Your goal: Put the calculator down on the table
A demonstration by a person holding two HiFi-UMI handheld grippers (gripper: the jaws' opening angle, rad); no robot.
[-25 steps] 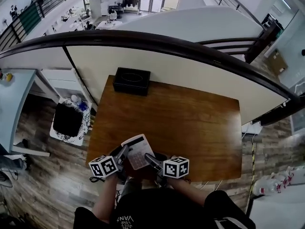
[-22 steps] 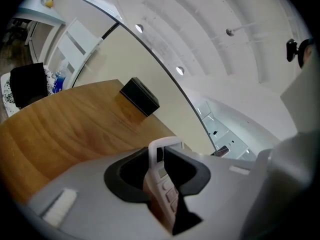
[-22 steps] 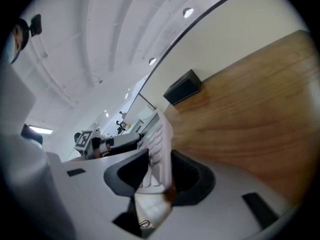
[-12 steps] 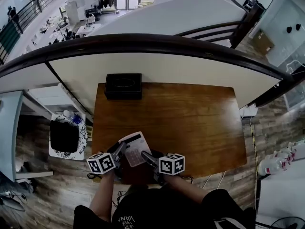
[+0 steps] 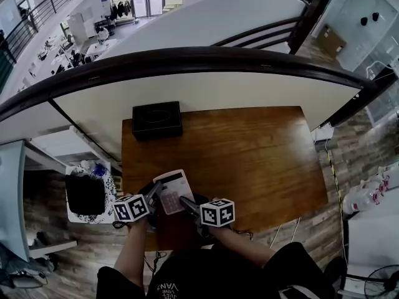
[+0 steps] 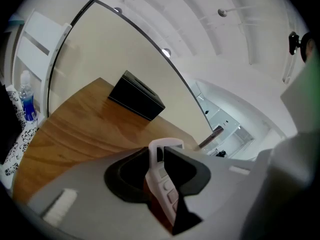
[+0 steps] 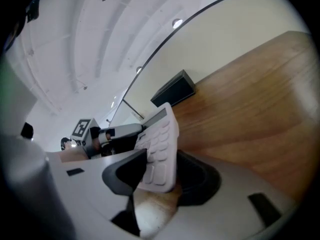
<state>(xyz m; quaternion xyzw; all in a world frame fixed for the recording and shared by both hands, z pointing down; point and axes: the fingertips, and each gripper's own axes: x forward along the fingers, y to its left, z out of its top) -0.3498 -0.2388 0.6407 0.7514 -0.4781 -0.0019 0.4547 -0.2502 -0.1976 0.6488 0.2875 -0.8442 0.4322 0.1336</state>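
A white calculator (image 5: pixel 172 191) with pale pink keys hangs over the near left part of the brown wooden table (image 5: pixel 249 161), held by both grippers. My left gripper (image 5: pixel 155 195) is shut on its left edge; in the left gripper view the calculator (image 6: pixel 161 184) stands edge-on between the dark jaws of the left gripper (image 6: pixel 159 171). My right gripper (image 5: pixel 185 203) is shut on its near right corner; the right gripper view shows the calculator (image 7: pixel 159 149) tilted, keys facing left, clamped in the right gripper (image 7: pixel 161 176). The left gripper (image 7: pixel 112 133) shows behind it.
A black box (image 5: pixel 156 119) sits at the table's far left corner, against a cream partition with a dark curved rail (image 5: pixel 206 58). A black bin (image 5: pixel 85 194) with bottles stands on the floor left of the table. The person's arms (image 5: pixel 237 242) reach in from below.
Both grippers and the calculator have shifted a little left and down over the table's near edge. The head view has swung, so the table now sits more to the right.
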